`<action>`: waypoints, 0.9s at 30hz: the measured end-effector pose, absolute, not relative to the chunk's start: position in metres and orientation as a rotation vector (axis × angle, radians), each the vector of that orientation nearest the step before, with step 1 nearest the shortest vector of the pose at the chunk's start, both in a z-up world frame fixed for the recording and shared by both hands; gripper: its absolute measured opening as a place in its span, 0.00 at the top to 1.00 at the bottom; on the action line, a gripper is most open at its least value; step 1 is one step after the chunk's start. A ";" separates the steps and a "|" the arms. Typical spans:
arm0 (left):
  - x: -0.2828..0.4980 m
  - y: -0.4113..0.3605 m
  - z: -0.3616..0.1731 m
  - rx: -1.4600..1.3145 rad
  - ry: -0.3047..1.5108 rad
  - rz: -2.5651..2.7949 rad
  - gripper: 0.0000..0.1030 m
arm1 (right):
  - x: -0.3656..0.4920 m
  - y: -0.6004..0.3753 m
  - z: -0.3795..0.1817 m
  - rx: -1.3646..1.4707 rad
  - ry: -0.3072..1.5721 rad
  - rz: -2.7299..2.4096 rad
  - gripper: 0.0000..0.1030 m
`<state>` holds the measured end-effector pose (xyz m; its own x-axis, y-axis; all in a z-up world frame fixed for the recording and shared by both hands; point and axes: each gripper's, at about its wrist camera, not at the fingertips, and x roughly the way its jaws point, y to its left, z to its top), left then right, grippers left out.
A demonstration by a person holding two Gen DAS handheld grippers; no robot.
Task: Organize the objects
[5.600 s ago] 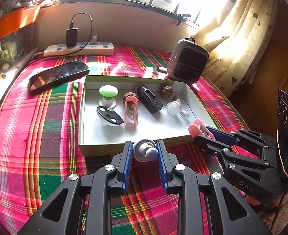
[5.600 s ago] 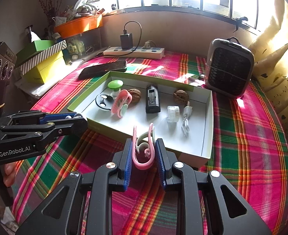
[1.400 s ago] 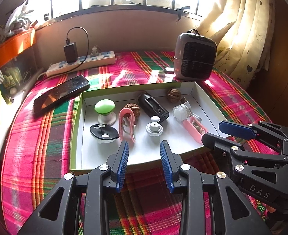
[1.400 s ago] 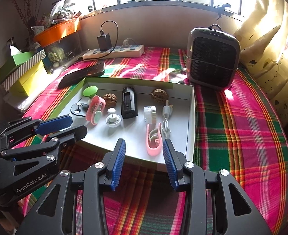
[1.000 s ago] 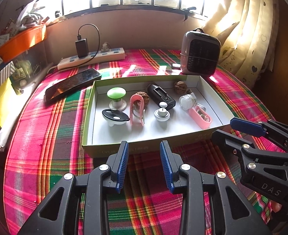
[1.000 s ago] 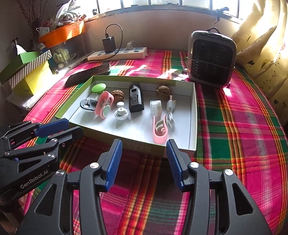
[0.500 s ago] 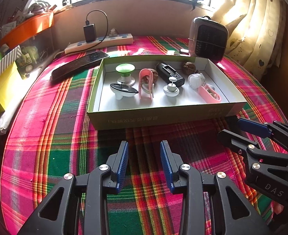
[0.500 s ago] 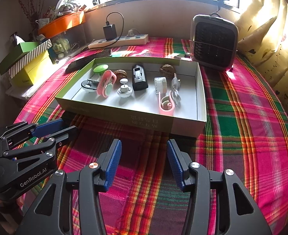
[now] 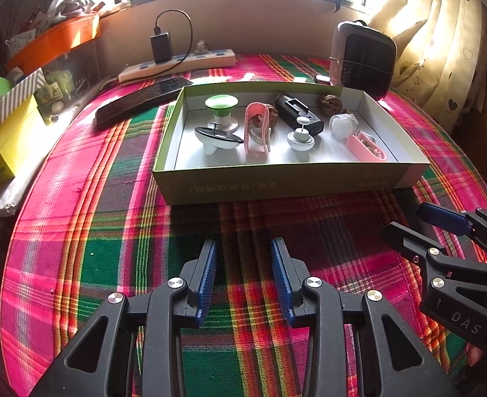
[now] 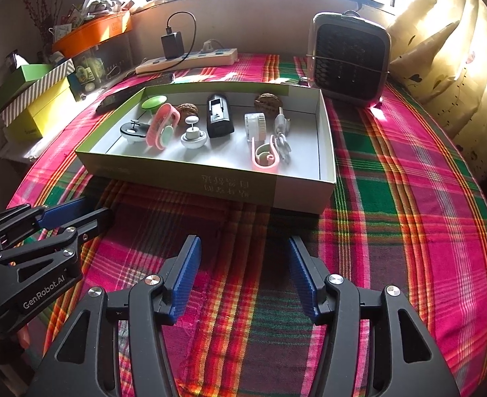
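Observation:
A shallow green-walled box (image 9: 286, 183) (image 10: 210, 185) stands on the plaid cloth and holds several small items: a green-topped knob (image 9: 221, 106), a black and white piece (image 9: 218, 138), a pink clip (image 9: 256, 125), a white knob (image 9: 300, 137) (image 10: 193, 137), a black device (image 9: 298, 114) (image 10: 219, 115), a second pink clip (image 9: 365, 147) (image 10: 265, 155) and walnuts (image 10: 268, 101). My left gripper (image 9: 243, 261) is open and empty, low over the cloth in front of the box. My right gripper (image 10: 241, 264) is open wider, also empty, to its right.
A small heater (image 10: 349, 59) stands behind the box at right. A power strip with a charger (image 9: 177, 64) and a dark phone (image 9: 140, 101) lie at back left. Yellow and green boxes (image 10: 34, 99) and an orange tray (image 10: 91, 34) sit left. A curtain (image 9: 442, 43) hangs right.
Both grippers let go of their items into the box, the white knob and the second pink clip, then drew back and down toward me. Both stay open; the box looks farther away.

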<state>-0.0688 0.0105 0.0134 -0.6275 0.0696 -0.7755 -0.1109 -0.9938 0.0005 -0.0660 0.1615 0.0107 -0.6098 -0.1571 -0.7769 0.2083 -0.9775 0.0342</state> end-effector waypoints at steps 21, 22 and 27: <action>-0.061 0.017 0.012 -1.319 0.054 2.770 0.54 | -0.061 0.165 0.006 1.319 0.113 -2.675 0.29; -0.061 0.018 0.012 -1.320 0.068 2.774 0.54 | -0.061 0.165 0.006 1.319 0.113 -2.676 0.28; -0.060 0.019 0.013 -1.319 0.055 2.771 0.54 | -0.062 0.166 0.006 1.321 0.116 -2.677 0.28</action>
<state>-0.0604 0.0185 0.0128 -0.6285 0.0495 -0.7762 -0.0800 -0.9968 0.0013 -0.0620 0.1656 0.0061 -0.5994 -0.1035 -0.7937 0.1718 -0.9851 -0.0013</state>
